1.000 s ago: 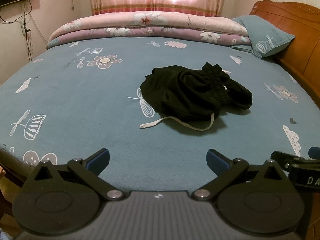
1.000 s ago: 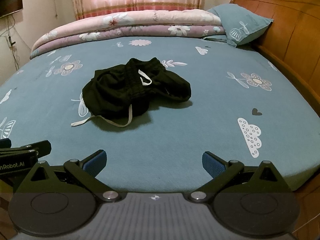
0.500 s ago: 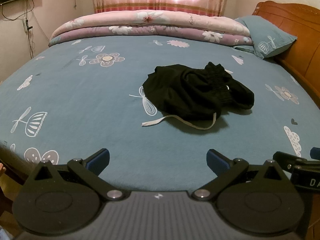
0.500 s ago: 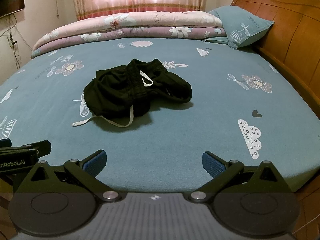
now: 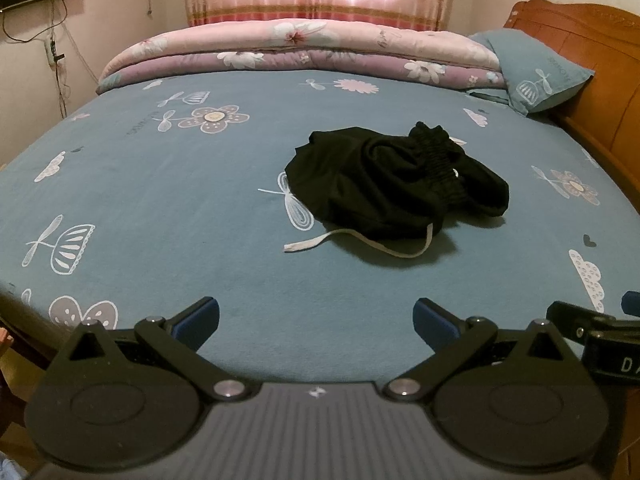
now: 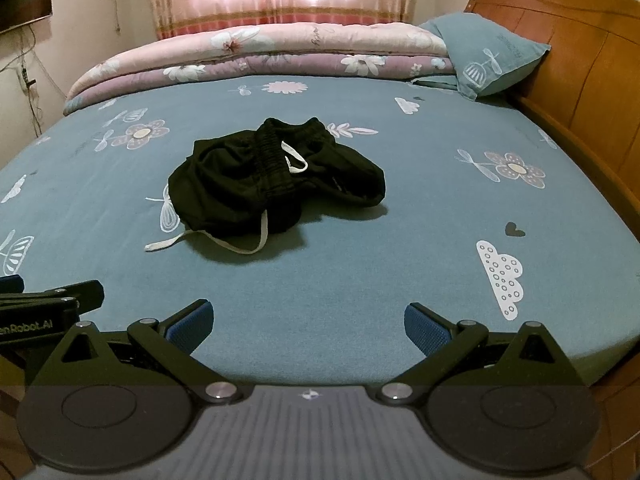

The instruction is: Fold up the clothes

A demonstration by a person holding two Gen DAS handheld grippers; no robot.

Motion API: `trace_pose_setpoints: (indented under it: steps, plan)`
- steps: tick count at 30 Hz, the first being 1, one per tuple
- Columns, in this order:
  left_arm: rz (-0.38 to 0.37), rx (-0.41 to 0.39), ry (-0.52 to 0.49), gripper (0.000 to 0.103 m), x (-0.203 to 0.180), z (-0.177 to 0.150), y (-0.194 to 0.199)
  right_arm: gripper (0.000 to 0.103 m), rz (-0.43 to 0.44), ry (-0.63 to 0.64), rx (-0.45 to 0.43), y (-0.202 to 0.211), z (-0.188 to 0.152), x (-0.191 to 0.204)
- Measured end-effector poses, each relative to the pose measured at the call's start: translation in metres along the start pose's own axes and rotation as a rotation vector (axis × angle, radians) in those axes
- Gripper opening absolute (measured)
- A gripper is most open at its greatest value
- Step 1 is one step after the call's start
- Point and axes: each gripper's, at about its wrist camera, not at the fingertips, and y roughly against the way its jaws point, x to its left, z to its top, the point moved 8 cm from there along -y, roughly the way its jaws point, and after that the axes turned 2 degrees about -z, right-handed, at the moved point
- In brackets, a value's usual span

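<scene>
A crumpled pair of black shorts (image 5: 392, 184) (image 6: 264, 184) with a ribbed waistband lies in a heap near the middle of the blue bed sheet (image 5: 160, 208) (image 6: 400, 232). Its white drawstring (image 5: 360, 242) (image 6: 224, 242) trails onto the sheet toward me. My left gripper (image 5: 316, 320) hovers open over the near edge of the bed, well short of the shorts, nothing between its blue-padded fingers. My right gripper (image 6: 307, 322) is open too, side by side with the left and equally far from the shorts.
A folded pink and purple floral quilt (image 5: 304, 52) (image 6: 264, 56) lies along the far side of the bed. A blue pillow (image 5: 536, 76) (image 6: 488, 60) leans on the wooden headboard (image 5: 592, 64) (image 6: 576, 52) at the right. Curtains cover a bright window behind.
Both grippers have edged slightly forward and tilted, so the shorts sit a little lower in both views. The shorts have not moved and both grippers stay open.
</scene>
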Motion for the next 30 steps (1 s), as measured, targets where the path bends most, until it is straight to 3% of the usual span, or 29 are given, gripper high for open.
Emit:
trace_pose_setpoints:
  steps: [30]
  plan:
    - [0.000,0.022,-0.023,0.102,0.003,-0.005,-0.012,0.103,0.000,0.025,0.056,-0.020,-0.005,0.004]
